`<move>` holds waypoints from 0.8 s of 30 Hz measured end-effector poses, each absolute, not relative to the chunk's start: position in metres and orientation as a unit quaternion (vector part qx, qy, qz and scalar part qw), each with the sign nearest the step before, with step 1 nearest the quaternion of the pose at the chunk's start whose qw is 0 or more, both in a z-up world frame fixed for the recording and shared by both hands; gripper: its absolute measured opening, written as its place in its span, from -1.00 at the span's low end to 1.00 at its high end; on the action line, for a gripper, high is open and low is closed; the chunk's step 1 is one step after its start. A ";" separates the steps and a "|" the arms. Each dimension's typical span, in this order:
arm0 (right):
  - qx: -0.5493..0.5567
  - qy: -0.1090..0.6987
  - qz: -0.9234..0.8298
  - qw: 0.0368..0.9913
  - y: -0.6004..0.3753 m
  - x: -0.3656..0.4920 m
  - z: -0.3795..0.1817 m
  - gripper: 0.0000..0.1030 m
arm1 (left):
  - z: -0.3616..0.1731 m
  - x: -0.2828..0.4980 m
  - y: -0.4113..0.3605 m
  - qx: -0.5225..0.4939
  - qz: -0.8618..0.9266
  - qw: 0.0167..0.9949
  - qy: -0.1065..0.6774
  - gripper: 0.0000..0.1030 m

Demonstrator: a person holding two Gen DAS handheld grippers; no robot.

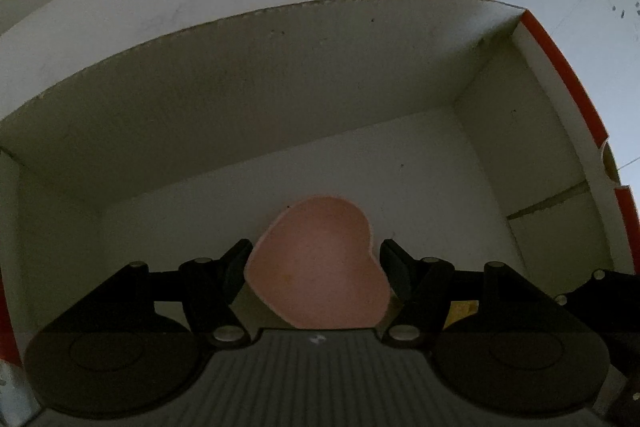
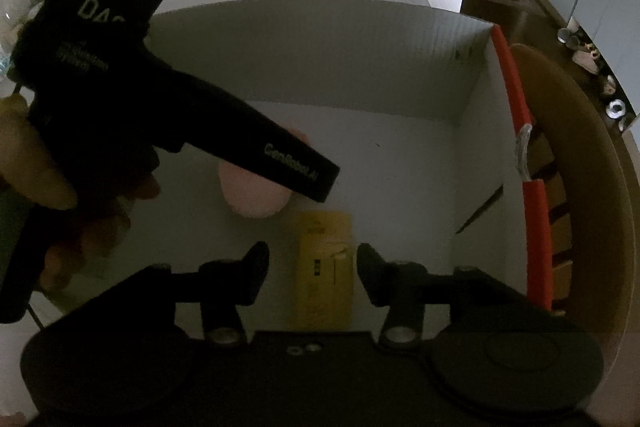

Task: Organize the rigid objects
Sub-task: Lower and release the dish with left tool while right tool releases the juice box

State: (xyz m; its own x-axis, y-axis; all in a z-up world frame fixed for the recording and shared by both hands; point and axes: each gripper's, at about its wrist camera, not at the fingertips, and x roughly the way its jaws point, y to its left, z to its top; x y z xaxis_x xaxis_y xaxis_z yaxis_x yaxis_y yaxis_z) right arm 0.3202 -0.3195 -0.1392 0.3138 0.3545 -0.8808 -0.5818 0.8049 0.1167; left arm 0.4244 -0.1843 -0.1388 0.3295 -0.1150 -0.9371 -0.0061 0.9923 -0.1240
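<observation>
Both wrist cameras look steeply down into the same white cardboard box [image 1: 280, 99], from close above its floor. The left view sits very near the pink heart-shaped dish [image 1: 320, 267] – it fills the centre. The right view is perhaps slightly higher, and shares this dish [image 2: 256, 199] and the red-edged right wall [image 2: 516, 87].

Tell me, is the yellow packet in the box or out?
In: the yellow packet lies flat on the floor of the box.
</observation>
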 end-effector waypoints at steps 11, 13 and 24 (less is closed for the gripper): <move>-0.091 0.474 0.313 0.818 -0.326 0.300 -0.110 0.26 | -0.118 0.407 -0.182 -0.053 -0.019 0.832 0.552 0.39; -0.088 0.468 0.319 0.820 -0.328 0.306 -0.103 0.32 | -0.111 0.397 -0.181 -0.058 -0.020 0.838 0.542 0.39; -0.072 0.422 0.340 0.837 -0.342 0.287 -0.076 0.63 | -0.060 0.335 -0.163 -0.085 -0.027 0.875 0.477 0.39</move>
